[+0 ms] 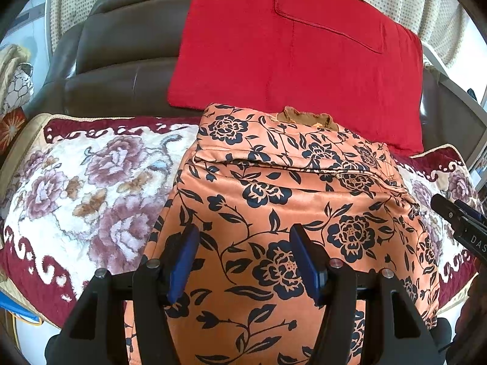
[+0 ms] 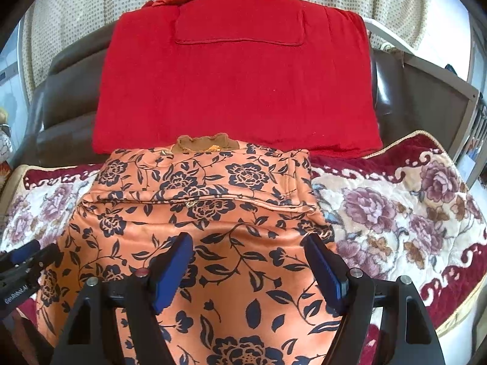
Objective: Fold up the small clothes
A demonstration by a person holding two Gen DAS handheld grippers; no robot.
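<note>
An orange garment with a dark blue flower print (image 1: 274, 200) lies on a floral blanket, its brown collar at the far end; it shows in the right wrist view (image 2: 213, 213) too. A folded edge runs across it below the collar. My left gripper (image 1: 243, 258) is open and empty, held just above the garment's near half. My right gripper (image 2: 248, 267) is open and empty, above the same garment. The right gripper shows at the right edge of the left view (image 1: 459, 222); the left gripper shows at the left edge of the right view (image 2: 27, 258).
A floral blanket with a dark red border (image 1: 91, 182) (image 2: 395, 213) covers the seat. A red folded cloth (image 1: 289, 45) (image 2: 237, 85) leans on the brown leather sofa back (image 1: 121, 45). A dotted curtain (image 2: 76, 9) hangs behind.
</note>
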